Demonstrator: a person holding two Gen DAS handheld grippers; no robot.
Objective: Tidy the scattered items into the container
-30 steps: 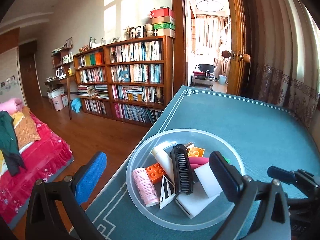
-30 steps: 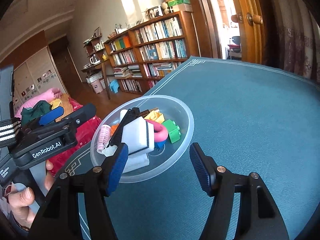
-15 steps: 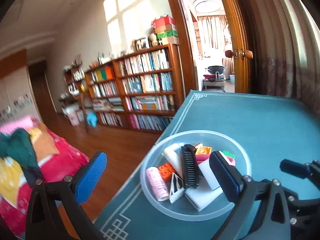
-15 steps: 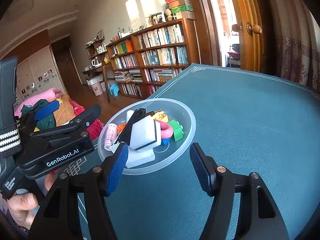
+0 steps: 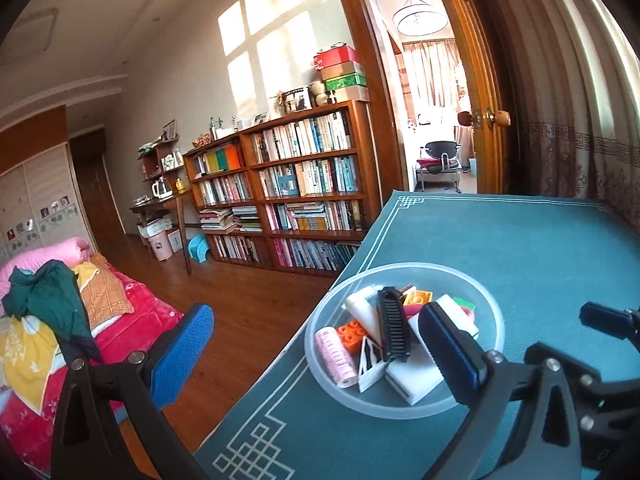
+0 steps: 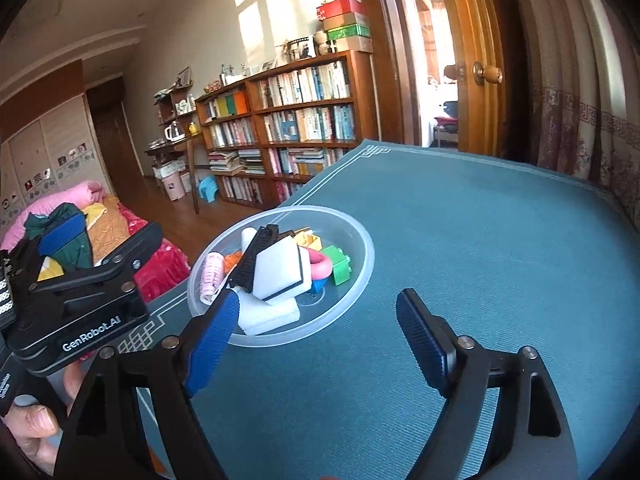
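Both tongs hang wide and empty — the clear bowl [image 6: 362, 276] of gathered bits sits just ahead of the right gripper [image 6: 320, 340], and ahead-right of the left gripper [image 5: 316, 344]; no strays visible on the cloth.

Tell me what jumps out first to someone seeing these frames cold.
The clear bowl near the teal table's left edge, heaped with a black comb, white sponge, pink roller and toy bricks. Both the left gripper and right gripper hang open and empty before it.
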